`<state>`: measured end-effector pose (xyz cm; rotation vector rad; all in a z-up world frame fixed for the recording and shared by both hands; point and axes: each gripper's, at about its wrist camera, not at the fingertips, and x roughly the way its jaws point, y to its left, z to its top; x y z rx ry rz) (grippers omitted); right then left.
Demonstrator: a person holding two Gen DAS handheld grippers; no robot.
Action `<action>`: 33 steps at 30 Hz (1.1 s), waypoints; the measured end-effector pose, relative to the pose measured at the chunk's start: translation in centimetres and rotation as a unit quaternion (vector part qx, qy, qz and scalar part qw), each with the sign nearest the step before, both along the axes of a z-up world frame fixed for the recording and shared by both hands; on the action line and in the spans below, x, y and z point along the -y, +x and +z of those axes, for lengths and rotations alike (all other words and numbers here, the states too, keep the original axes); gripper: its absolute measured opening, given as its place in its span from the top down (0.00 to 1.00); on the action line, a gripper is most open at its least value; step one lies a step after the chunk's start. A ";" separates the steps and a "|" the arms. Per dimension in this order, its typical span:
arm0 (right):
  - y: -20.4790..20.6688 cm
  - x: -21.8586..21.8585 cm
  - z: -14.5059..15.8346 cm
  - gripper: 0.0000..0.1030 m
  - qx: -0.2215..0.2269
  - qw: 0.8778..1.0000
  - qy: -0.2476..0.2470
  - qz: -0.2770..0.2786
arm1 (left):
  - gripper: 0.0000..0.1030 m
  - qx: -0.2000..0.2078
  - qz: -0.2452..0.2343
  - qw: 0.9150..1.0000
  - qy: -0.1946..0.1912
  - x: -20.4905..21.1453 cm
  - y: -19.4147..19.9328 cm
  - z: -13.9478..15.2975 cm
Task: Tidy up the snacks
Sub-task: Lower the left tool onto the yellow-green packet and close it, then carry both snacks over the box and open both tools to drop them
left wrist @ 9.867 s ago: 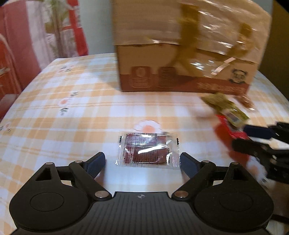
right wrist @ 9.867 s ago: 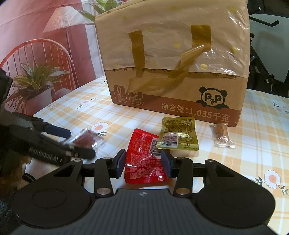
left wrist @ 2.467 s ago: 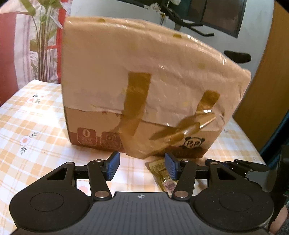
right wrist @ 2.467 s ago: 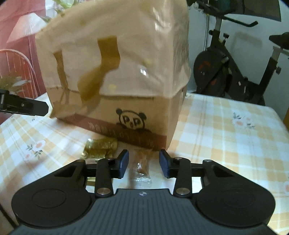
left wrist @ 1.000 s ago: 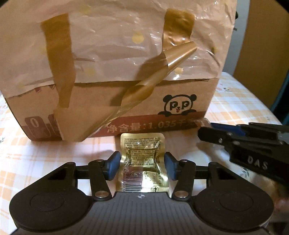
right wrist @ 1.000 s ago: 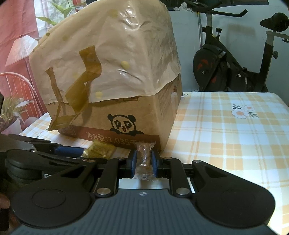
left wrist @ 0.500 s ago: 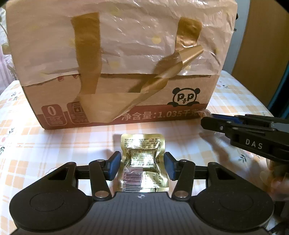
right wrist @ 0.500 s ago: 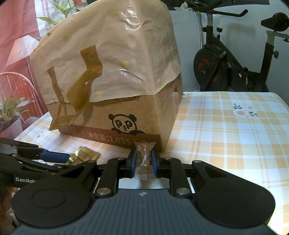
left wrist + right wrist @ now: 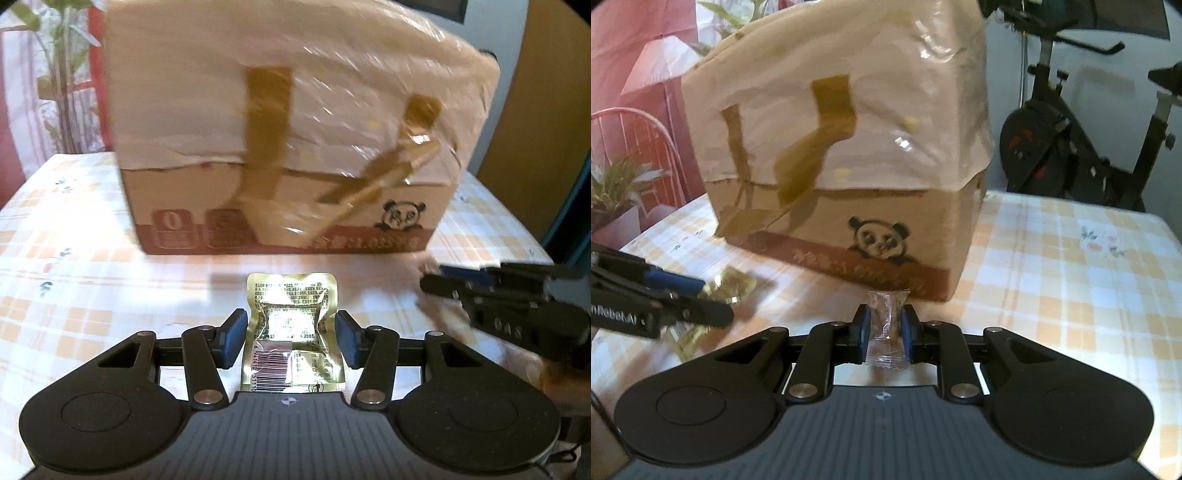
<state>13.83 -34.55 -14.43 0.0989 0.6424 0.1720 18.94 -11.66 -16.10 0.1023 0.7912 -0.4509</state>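
Here the left tongs [image 9: 291,339] hold a gold foil snack packet [image 9: 291,332] between their blue pads, lifted above the checked desk [image 9: 92,295]. The right tongs [image 9: 885,334] are clamped narrow on a small clear-wrapped candy [image 9: 886,325], just in front of the near right corner of the taped cardboard box [image 9: 842,155], which stands toward the desk's far edge. An exercise bike [image 9: 1082,147] stands beyond the desk.

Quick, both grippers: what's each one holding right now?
Left gripper: closed on the gold snack packet.
Right gripper: shut on the small clear-wrapped candy.
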 end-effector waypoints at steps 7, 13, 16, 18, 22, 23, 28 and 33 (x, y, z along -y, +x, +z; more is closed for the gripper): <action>-1.6 -3.3 2.1 0.81 0.011 1.000 0.002 0.028 | 0.47 0.037 0.012 0.999 -0.018 -3.9 -1.2 2.5; -1.7 -5.7 6.5 0.81 0.059 0.997 0.004 0.055 | 0.47 0.115 0.000 0.993 -0.040 -6.1 -1.4 7.6; -1.0 -6.0 9.8 0.81 0.093 0.994 0.018 0.057 | 0.47 0.147 -0.002 0.987 -0.059 -6.7 -0.5 10.8; -0.4 -5.9 11.9 0.81 0.112 0.991 0.037 0.057 | 0.46 0.167 -0.002 0.984 -0.060 -6.7 0.3 12.7; 1.6 -5.6 15.4 0.81 0.140 0.987 0.055 0.053 | 0.46 0.212 -0.008 0.975 -0.063 -5.3 2.2 15.6; 2.5 -5.6 16.1 0.81 0.145 0.986 0.060 0.050 | 0.46 0.218 -0.010 0.974 -0.067 -4.9 2.8 16.4; 6.7 -5.3 18.6 0.81 0.140 0.988 0.054 0.036 | 0.45 0.204 -0.021 0.976 -0.070 -2.4 7.6 17.7; 11.1 -5.8 18.5 0.81 0.107 0.993 0.043 0.022 | 0.45 0.165 -0.010 0.983 -0.077 -1.4 12.3 16.7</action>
